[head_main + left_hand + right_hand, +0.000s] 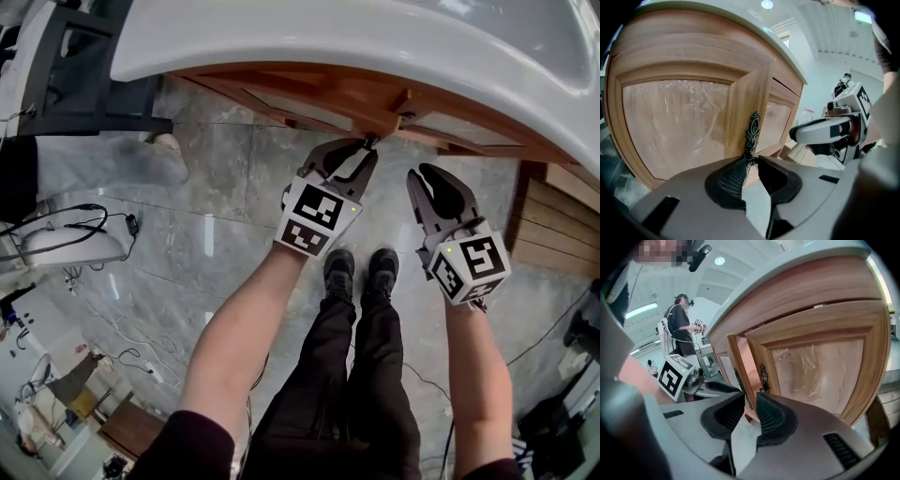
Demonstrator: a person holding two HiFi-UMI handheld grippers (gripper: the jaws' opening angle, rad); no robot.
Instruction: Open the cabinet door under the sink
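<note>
Under the sink (328, 37), the left claw (752, 162) is pinching the handle (753, 129) of the part-open cabinet door (744, 108); the right claw (750, 400) is gaping, empty; pulling slowly outward is looking safest.

Landmark for my notes: black shoes (361, 272). From shoes toward camera I see black trousers (347, 375), loosely creased. Further that way, dark sleeves (183, 448) stop at upper arms.

Left of shoes, left gripper (367, 148): grey moulded shell, black ribbed pads (733, 180), white marker cube (314, 217) with black square codes and small green light.

Right of shoes, right gripper (424, 174): same grey shell, black pads, second marker cube (472, 265), green light too.
</note>
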